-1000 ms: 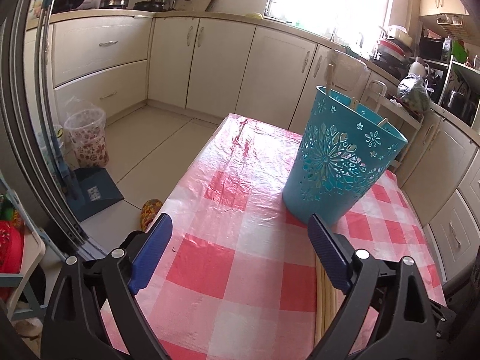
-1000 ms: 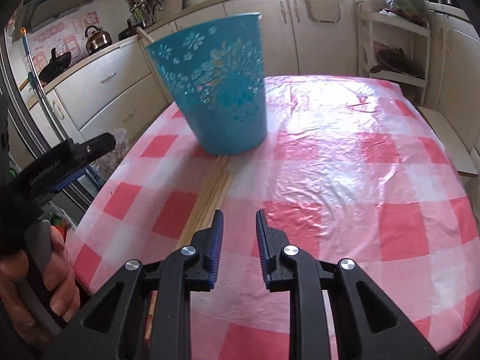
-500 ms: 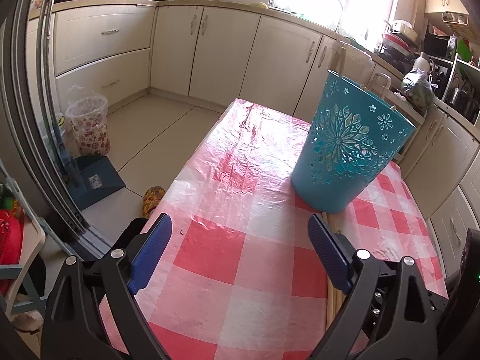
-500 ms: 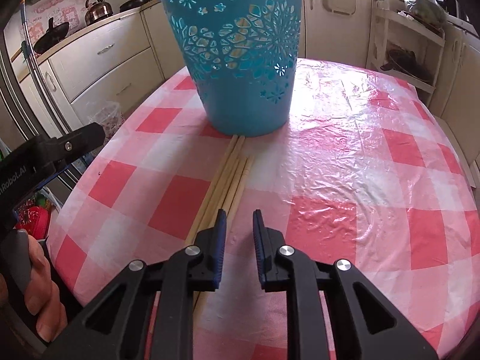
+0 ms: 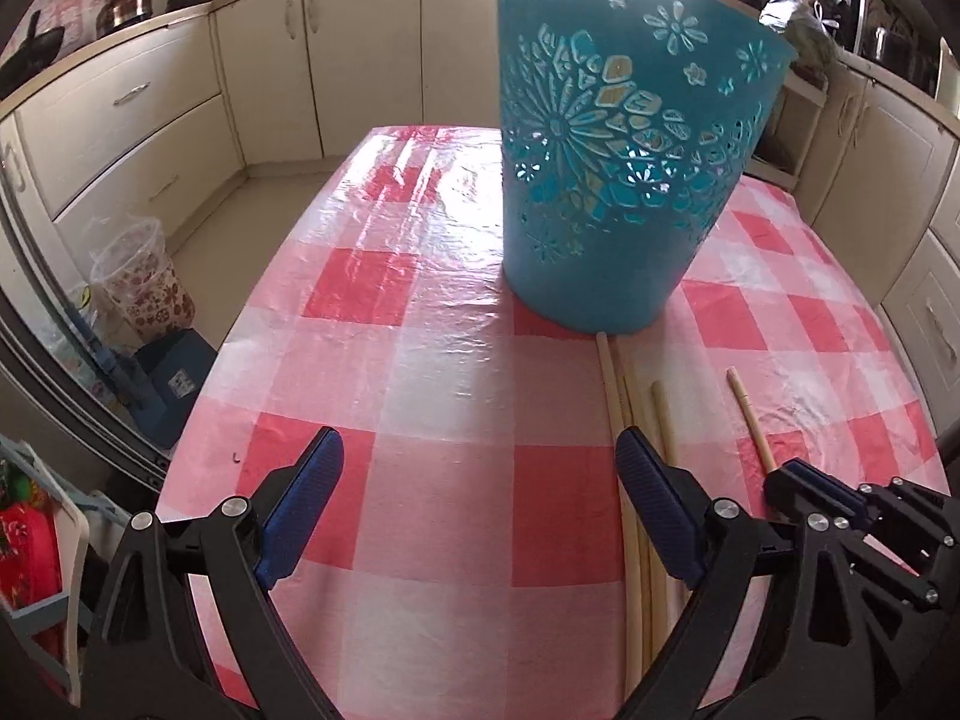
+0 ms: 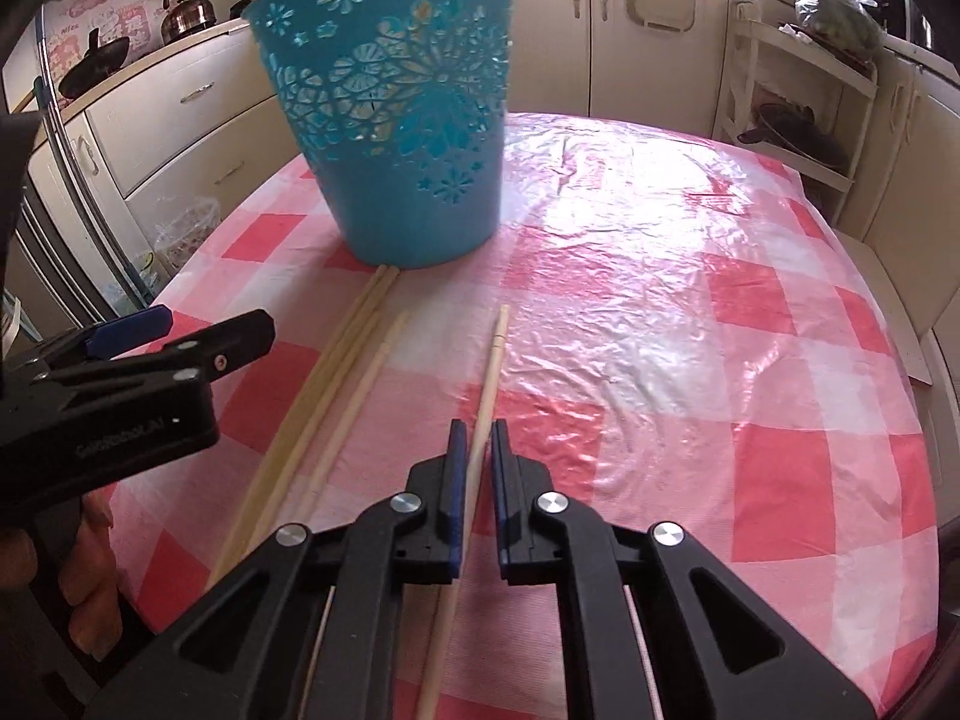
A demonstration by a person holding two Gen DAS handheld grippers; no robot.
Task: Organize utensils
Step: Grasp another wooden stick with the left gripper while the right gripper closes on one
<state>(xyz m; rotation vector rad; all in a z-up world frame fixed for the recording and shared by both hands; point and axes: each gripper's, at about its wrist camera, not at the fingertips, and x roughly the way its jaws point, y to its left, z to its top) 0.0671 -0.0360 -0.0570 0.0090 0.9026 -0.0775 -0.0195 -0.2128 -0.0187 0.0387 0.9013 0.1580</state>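
The right gripper (image 6: 475,450), half open a second ago, is now clenched on one thin round wooden chopstick (image 6: 491,360), pulled apart from the three others (image 6: 336,384) at its 10 o'clock. The left gripper (image 5: 477,480) stays wide open, holding nothing, closer now to the teal perforated plastic basket (image 5: 624,180) at 1 o'clock on the glossy checked tablecloth (image 5: 420,312)

We see a teal cut-out basket (image 6: 396,120) standing upright on the checked cloth. Pale wooden chopsticks (image 6: 336,378) lie flat before it; one chopstick (image 6: 489,372) lies apart.
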